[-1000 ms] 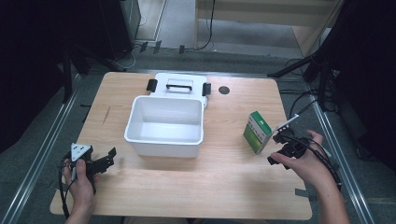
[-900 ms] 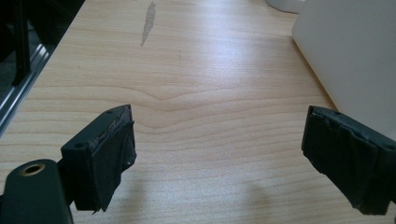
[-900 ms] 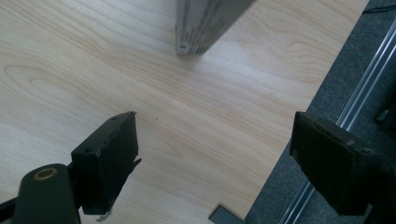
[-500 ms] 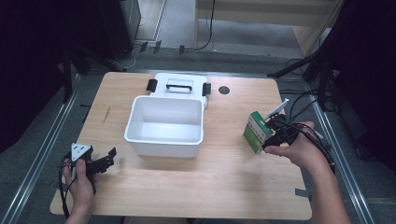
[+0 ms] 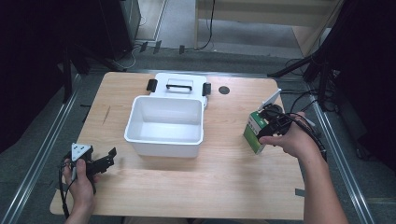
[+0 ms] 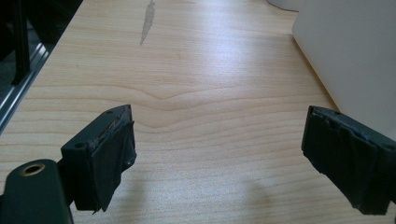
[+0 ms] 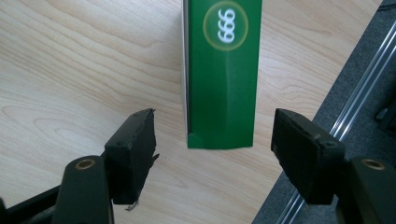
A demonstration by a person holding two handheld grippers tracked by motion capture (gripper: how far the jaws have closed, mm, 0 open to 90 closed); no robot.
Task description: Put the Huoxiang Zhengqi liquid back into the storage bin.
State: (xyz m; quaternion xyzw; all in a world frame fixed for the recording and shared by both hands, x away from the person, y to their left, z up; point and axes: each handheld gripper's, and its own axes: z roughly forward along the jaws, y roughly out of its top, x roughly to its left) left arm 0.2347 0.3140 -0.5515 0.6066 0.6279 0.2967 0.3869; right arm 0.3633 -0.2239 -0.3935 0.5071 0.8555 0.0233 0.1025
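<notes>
Near the right edge of the wooden worktop [image 5: 224,177] a green carton [image 5: 255,132] stood upright, and the right claw [image 7: 215,158] hovered at it with both jaws spread wide, one on each side and neither touching; "999" showed on its face. At mid-worktop sat an empty white bin [image 5: 166,126], its lid [image 5: 180,87] lying flat just behind it. Down at the near left corner the left claw [image 6: 224,158] was released as well, jaws parted over bare wood, the bin's wall beside it.
</notes>
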